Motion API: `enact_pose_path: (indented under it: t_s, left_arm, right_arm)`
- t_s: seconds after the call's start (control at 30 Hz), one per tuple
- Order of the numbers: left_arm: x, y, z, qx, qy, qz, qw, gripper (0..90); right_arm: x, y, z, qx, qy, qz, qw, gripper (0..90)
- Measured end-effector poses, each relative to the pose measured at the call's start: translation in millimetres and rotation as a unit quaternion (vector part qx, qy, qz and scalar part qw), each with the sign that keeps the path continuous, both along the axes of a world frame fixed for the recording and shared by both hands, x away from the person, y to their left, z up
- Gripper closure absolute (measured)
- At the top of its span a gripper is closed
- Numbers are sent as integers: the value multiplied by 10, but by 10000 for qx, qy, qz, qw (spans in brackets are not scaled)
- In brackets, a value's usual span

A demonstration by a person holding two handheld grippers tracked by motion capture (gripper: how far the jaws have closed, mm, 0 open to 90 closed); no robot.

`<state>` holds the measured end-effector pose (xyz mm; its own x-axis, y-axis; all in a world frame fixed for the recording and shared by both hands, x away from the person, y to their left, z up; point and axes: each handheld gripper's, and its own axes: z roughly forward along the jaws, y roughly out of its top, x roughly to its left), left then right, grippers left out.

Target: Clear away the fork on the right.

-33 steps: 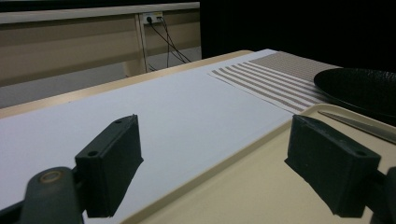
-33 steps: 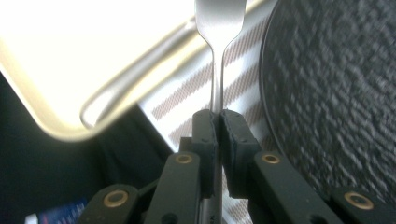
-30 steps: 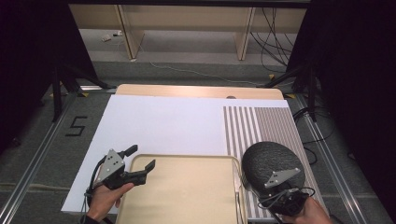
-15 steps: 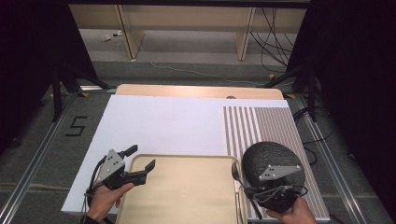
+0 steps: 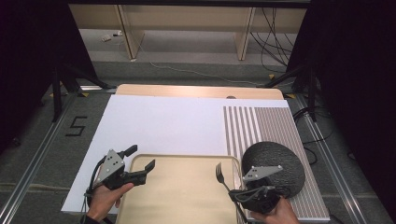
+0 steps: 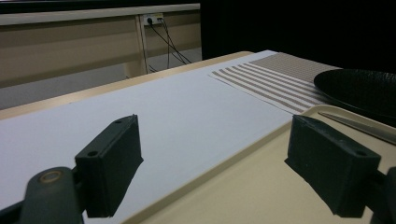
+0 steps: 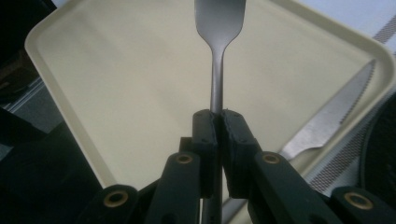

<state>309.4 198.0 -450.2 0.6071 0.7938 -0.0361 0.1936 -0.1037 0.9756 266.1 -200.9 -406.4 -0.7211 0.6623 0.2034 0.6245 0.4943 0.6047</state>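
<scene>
Bench [image 5: 196, 91] carries a white sheet [image 5: 163, 126] over most of its top, with a striped mat [image 5: 261, 126] along the right edge. A beige tray [image 5: 182, 196] sits at the near edge, middle.

Left gripper [image 5: 140, 163]: released, jaws spread wide. In the high view one jaw sits over the tray's far-left corner, the other over the white sheet just beside it. The left gripper view shows the tray rim running between the two jaws. Nothing held.

Right gripper [image 5: 232, 191]: clenched on a fork [image 5: 220, 173], grasped by the handle. In the right gripper view the jaws pinch the stem and the fork's head points away over the tray; the tines are cut off by the top edge there. Whether the fork touches the tray I cannot tell.

Knife [image 7: 327, 121] lies on the tray along its right rim, blade pointing to the far corner.

Black plate [image 5: 275, 163] rests on the striped mat at the near right, just beside the tray; it looks textured.
</scene>
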Motion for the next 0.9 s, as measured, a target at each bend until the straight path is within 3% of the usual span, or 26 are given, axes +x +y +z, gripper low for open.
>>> enact_pose_path:
  t_s: [0.1,0.4,0.9]
  left_arm:
    - [-4,1,3,31,16,19,10000,173]
    - [1,3,0,-9,-4,1,10000,173]
    - [-6,6,8,2,9,13,10000,172]
  right_arm:
    - [-15,81,-19,-34,108,97,9999,851]
    - [-1,234,-101,-193,158,237,9994,850]
    - [120,394,-238,-521,627,257,9963,850]
